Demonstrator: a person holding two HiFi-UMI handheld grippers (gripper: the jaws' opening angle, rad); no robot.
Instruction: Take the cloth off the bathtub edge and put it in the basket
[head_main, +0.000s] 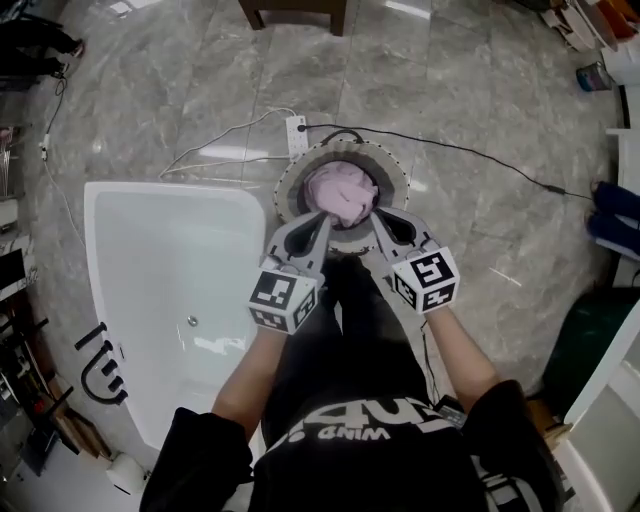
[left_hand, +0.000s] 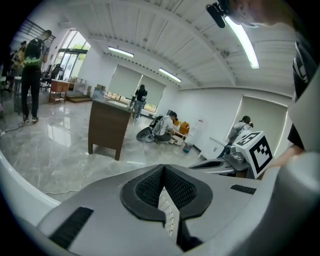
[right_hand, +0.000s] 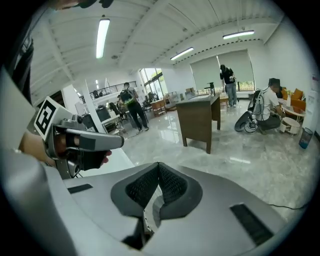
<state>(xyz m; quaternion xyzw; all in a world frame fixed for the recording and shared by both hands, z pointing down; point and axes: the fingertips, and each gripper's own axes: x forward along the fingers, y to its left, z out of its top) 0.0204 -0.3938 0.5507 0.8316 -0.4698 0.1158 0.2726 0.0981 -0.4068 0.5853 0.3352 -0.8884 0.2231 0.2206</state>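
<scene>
Cloth (head_main: 340, 195) lies bunched in the basket (head_main: 392, 170) just beyond the tips of the left gripper (head_main: 321, 220) and right gripper (head_main: 376, 216), both closed tight on nothing, so the drop looks done and only drawing back remains.

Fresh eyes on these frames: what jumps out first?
A pink cloth lies bunched in the round basket on the floor, beside the white bathtub's corner. In the head view the left tool and right tool point at the basket's near rim, both shut with nothing between them.
</scene>
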